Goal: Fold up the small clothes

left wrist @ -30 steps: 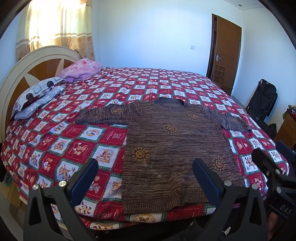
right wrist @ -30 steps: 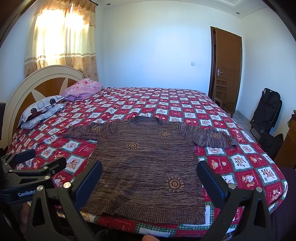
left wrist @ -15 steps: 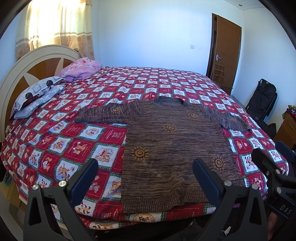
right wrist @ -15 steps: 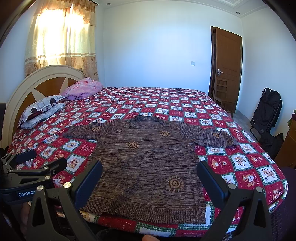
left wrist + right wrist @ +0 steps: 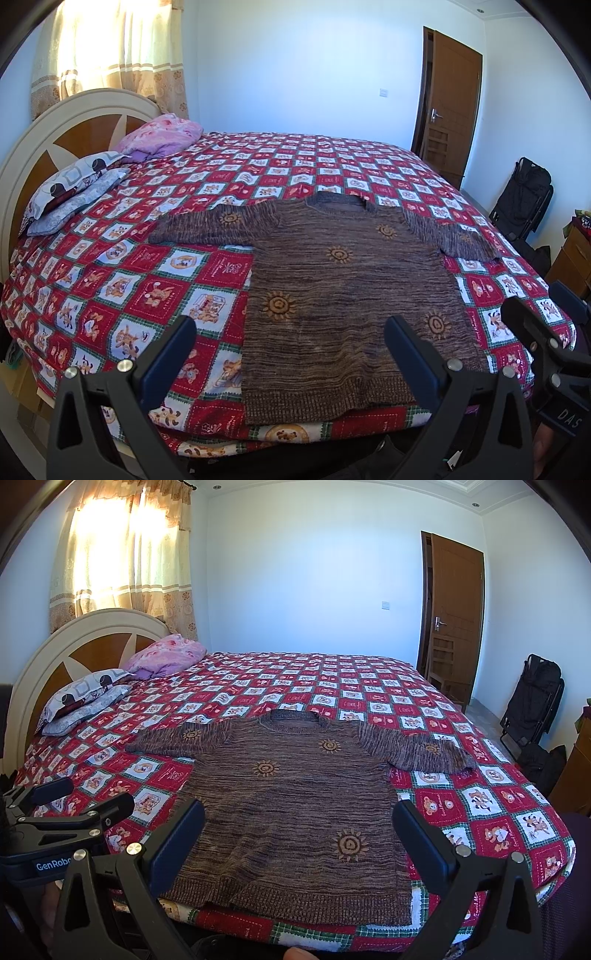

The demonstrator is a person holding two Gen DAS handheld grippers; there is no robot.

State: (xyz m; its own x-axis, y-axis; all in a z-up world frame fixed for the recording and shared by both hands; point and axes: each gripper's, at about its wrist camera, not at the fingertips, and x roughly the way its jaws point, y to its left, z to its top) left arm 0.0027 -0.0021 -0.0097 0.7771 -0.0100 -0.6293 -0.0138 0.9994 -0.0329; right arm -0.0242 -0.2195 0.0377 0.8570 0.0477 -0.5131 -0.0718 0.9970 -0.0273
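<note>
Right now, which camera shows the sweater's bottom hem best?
The right wrist view: the sweater's hem runs unbroken between the fingers. In the left wrist view, the hem is partly hidden behind one finger of the left hand-held gripper.

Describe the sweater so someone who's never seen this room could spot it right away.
Start at the big bed with the red checked cartoon quilt. Near its foot edge, in front of both open grippers, a brown knitted sweater lies flat, sleeves spread. Unlike the pink bundle and patterned pillows by the headboard, it is dark, streaky, and dotted with orange sun motifs.
</note>
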